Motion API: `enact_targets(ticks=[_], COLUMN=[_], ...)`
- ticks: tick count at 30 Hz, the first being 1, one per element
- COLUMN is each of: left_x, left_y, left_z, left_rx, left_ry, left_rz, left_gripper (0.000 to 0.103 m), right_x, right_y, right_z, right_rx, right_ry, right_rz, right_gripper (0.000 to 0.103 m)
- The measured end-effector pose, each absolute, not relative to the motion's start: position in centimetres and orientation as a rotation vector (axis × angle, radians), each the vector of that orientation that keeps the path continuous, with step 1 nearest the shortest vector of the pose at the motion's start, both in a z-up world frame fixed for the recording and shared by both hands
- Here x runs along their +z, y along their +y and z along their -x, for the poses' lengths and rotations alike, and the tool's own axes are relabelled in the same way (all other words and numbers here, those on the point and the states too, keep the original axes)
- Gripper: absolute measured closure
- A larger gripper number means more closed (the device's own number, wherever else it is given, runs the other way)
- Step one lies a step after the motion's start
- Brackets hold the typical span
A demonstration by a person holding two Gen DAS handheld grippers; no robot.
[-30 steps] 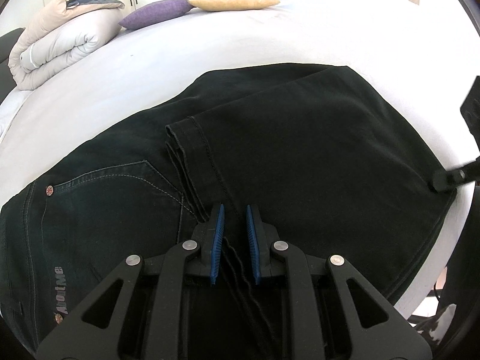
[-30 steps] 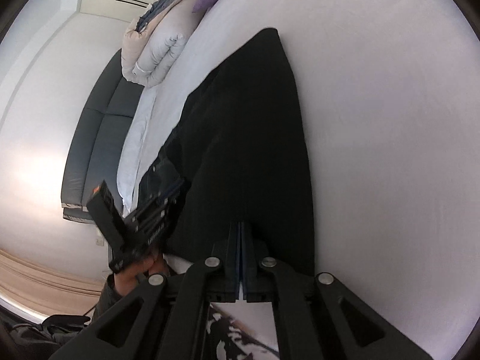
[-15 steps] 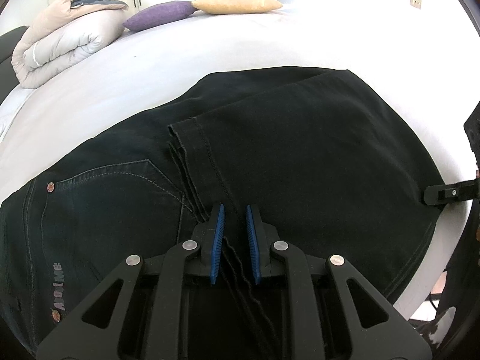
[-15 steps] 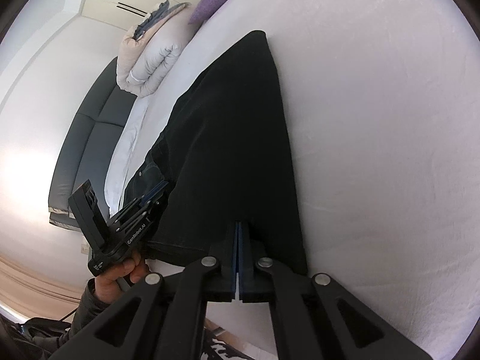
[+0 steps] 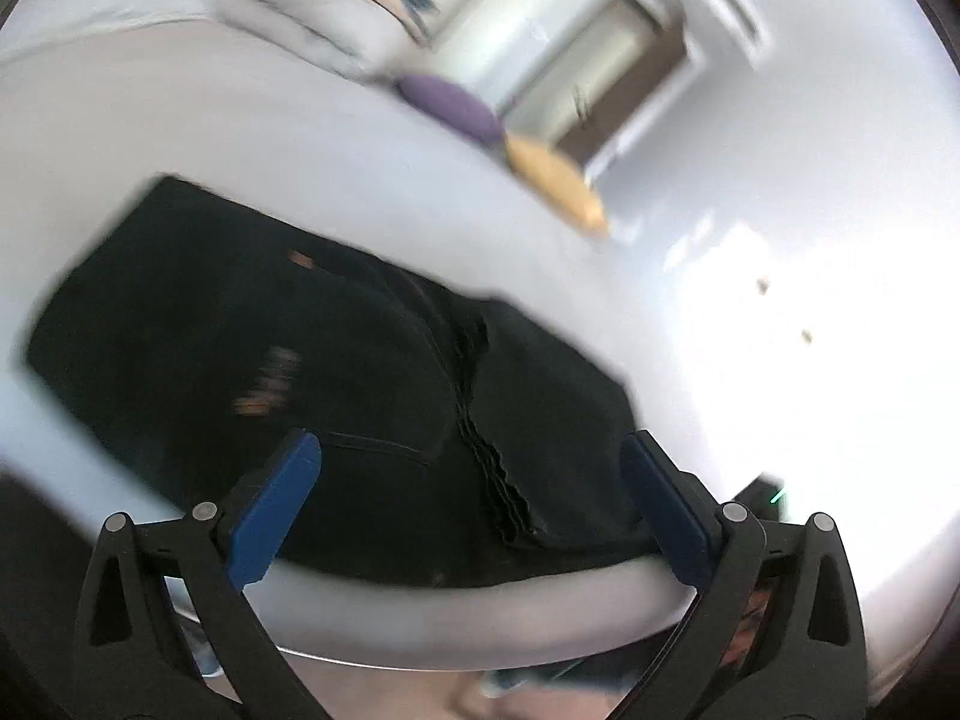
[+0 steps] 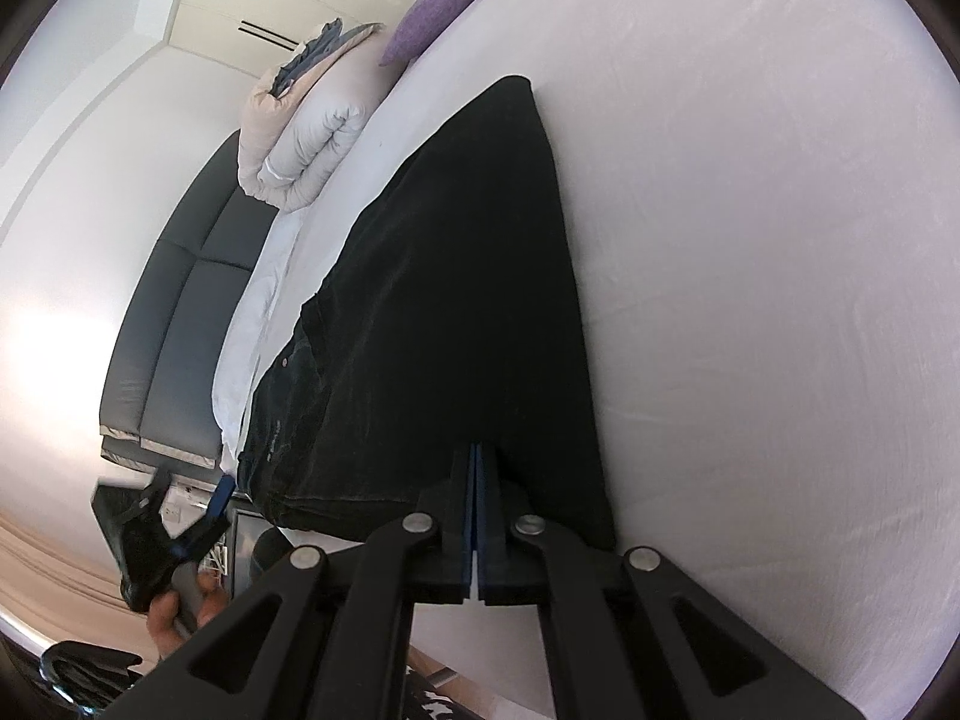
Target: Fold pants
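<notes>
Black jeans (image 5: 336, 360) lie folded on the white bed (image 5: 300, 138); the folded leg hems (image 5: 486, 468) lie on top near the bed's front edge. My left gripper (image 5: 468, 462) is open and empty, off the bed's front edge, tilted; the view is blurred. It also shows in the right wrist view (image 6: 198, 516), clear of the jeans. My right gripper (image 6: 476, 450) is shut on the near edge of the jeans (image 6: 456, 300).
A rolled duvet (image 6: 300, 138), a purple pillow (image 6: 432, 18) and a yellow pillow (image 5: 552, 192) sit at the bed's far end. A dark sofa (image 6: 174, 324) stands beside the bed. White sheet (image 6: 750, 300) stretches right of the jeans.
My left gripper has let go of the leg hems, opened wide and pulled back off the bed's edge, swinging left. My right gripper stays shut on the jeans' edge.
</notes>
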State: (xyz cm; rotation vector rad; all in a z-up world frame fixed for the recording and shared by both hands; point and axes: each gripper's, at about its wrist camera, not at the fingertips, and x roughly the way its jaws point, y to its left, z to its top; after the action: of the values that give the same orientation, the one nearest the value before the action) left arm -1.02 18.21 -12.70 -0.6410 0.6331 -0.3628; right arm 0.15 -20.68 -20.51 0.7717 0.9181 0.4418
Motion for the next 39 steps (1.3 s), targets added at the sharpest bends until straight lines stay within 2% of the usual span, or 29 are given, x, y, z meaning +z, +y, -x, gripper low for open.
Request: enact_targets(ticks=[6,9,18,28,31,33,34,39], left_x=[-17.1,-19.5,-22.4,-23.9,-24.0,-24.5,-24.6,-23.8], left_y=[26.5,28.3,27.8,29.3,29.7,30.0,30.1,30.2], left_z=[3.2,3.3,1.8,-0.6,-2.2,-2.7,-2.6,-2.8], left_rx=[-0.210,-0.178,-0.190,-0.213,-0.198,-0.189,-0.182,-0.168], left_ry=[0.607,0.590,0.595,0.543,0.569,0.593,0.603,0.621], left_rz=[0.973,1.126,1.188,1.299,1.315,1.334,1.336,1.264], left_gripper=[0.003,0.003,0.010,0.012,0.038,0.068,0.072,0.080], right_x=[-20.6,-20.6,-20.6,-20.7,-20.8,-20.7,-20.4,-17.2], right_y=[-21.2,-21.3,-21.6,-22.1,-22.3,-22.5,-22.5,-21.4], right_z=[0.3,0.3,0.4,0.5,0.5,0.6,0.6,0.5], right_rx=[0.431,0.427,0.419,0.425,0.430,0.428,0.423,0.431], right_ry=[0.921,0.927,0.933,0.929,0.929,0.929,0.929,0.925], right_rz=[-0.789,-0.794,-0.803,-0.821,-0.832,-0.837,-0.833,-0.769], right_gripper=[0.103,0.103,0.103,0.103,0.103,0.103,0.103,0.101])
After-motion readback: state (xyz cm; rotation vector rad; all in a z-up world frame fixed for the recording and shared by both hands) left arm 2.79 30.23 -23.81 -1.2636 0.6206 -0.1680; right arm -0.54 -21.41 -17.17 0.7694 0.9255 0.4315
